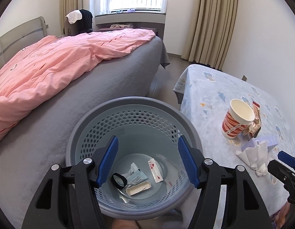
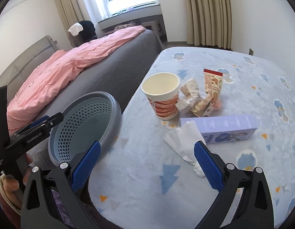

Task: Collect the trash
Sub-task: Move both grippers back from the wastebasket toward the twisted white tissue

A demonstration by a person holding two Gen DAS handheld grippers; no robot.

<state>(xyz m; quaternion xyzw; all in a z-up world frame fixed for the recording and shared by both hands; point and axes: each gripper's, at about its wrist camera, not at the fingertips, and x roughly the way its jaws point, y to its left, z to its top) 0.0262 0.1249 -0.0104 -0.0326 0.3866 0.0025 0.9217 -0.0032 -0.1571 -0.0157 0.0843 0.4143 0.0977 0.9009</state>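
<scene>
Tissue [image 2: 182,141] at 1 o'clock of right tongs [image 2: 147,168], jaws wide, empty: centre over wad, pinch low. Left tongs [image 1: 147,164] gaping, empty, above bin [image 1: 117,103].

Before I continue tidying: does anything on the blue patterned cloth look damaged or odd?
Nothing is spilled. Crumpled snack wrappers lie torn behind the upright red-and-white paper cup, and a white tissue lies crushed against the lilac cardboard box.

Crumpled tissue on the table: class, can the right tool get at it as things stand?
Probably yes. The right tool is open and empty, the tissue lies just ahead on the cloth, nothing between them.
</scene>
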